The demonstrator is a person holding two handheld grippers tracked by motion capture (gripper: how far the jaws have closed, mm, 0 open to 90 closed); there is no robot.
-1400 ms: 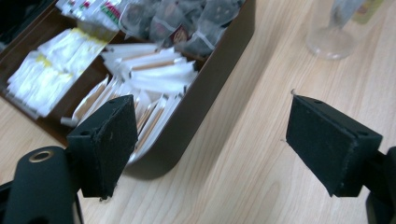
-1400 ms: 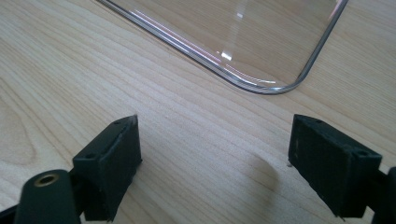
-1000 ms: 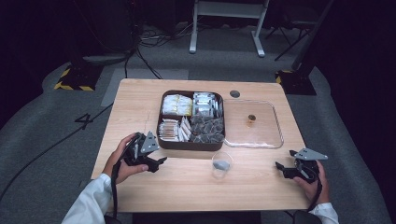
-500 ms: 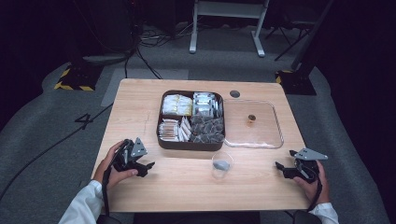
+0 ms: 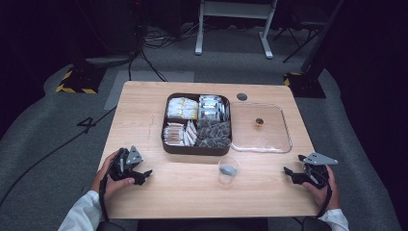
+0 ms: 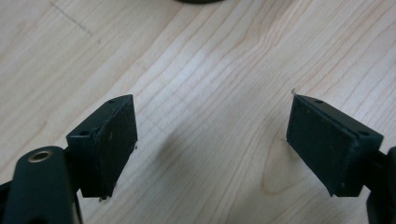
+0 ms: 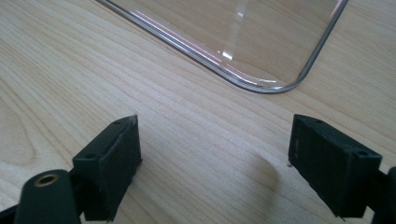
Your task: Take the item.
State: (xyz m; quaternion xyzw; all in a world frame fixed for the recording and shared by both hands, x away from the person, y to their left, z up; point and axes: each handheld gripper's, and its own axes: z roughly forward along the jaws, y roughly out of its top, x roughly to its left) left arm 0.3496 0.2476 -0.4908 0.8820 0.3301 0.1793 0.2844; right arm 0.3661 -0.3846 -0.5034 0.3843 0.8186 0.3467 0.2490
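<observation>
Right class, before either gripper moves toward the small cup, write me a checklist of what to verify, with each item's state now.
1. Left gripper open, nothing between jaws: ok.
2. Right gripper open, nothing between jaws: ok.
3. Cup upright on the table, apart from both grippers: ok.
4. Clear lid off the box, flat beside it: ok.
5. What the grey thing in the cup is: cannot tell.

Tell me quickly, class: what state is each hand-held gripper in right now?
Left hand-held gripper: open, holding nothing, over bare table.
Right hand-held gripper: open, holding nothing, just short of the clear lid.
</observation>
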